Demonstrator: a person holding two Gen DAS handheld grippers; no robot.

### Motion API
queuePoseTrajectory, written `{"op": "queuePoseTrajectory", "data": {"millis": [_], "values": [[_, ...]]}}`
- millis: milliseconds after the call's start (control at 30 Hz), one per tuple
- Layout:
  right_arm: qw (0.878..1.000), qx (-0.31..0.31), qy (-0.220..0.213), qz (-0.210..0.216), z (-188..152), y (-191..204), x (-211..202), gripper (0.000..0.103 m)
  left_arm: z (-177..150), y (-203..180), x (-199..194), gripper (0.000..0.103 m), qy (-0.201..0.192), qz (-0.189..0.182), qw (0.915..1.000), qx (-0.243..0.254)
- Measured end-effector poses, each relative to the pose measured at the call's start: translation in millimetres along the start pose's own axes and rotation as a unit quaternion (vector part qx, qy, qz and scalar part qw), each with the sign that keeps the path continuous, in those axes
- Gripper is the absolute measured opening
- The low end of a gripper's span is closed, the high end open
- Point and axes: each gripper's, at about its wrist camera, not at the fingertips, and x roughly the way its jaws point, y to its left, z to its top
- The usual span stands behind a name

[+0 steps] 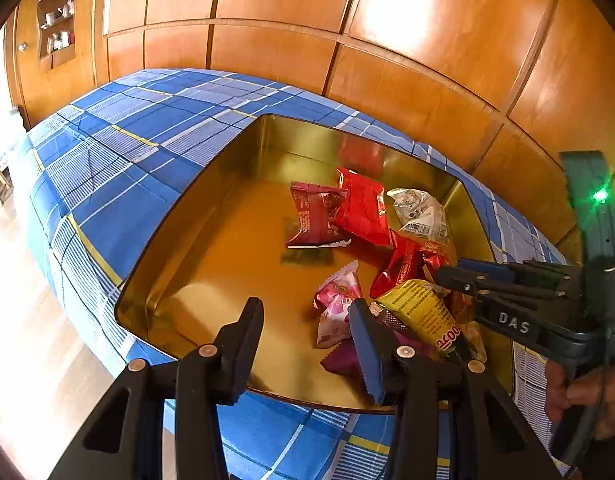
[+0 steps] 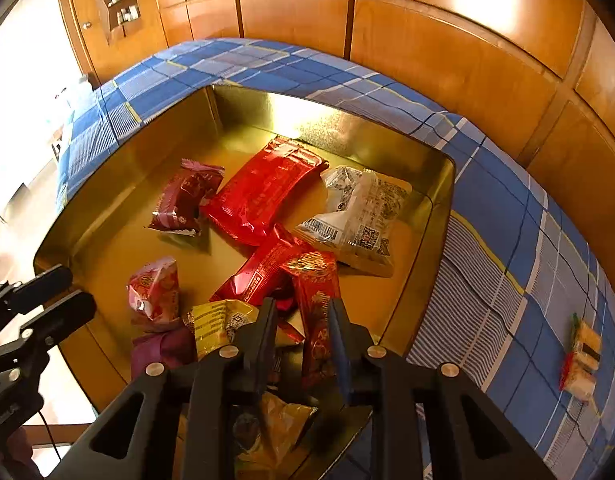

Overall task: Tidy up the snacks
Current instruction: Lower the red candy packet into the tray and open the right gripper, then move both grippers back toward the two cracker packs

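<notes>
A gold tin (image 1: 227,260) (image 2: 107,248) on a blue plaid cloth (image 1: 127,160) holds several snack packets: a dark red one (image 2: 185,204), a big red one (image 2: 263,196), a clear white one (image 2: 359,216), a pink one (image 1: 339,304) and a yellow one (image 1: 423,312). My right gripper (image 2: 301,316) points down over the tin's near right corner, shut on a red and gold packet (image 2: 315,292) that stands between its fingers. Over the tin's near edge my left gripper (image 1: 307,320) is open and holds nothing. Each gripper shows in the other's view, the right gripper (image 1: 443,280) and the left gripper (image 2: 77,290).
One more packet (image 2: 583,356) lies on the cloth to the right of the tin. Wooden wall panels (image 1: 387,80) run close behind the table. A hand (image 1: 567,392) grips the right tool's handle. The tin's left half has bare floor.
</notes>
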Motion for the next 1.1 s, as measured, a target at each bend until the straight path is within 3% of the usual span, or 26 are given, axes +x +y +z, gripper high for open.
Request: {"op": "queuePoseTrajectory", "data": {"millis": [167,367,600,933,1100], "values": [[1.000,0.004,-0.020,0.013,-4,2,-11,0.026,-1,-2,-2,0.046,-0.002,0.004,1.0000,0.001],[1.000,-0.015,-0.003,0.016,-9,14,-5,0.025,-2,-4,-5,0.046,-0.003,0.007,0.9999,0.008],[0.998,0.017,-0.039,0.039,-13,4,-29,0.026,-3,-7,-10,0.046,-0.007,0.007,0.9999,0.013],[0.993,0.071,-0.084,0.037,-42,-38,-75,0.029,-4,-27,-22,0.048,-0.020,0.002,0.9987,0.047],[0.993,0.080,-0.084,0.006,-64,-67,-88,0.029,-6,-43,-25,0.048,-0.022,0.000,0.9969,0.076]]}}
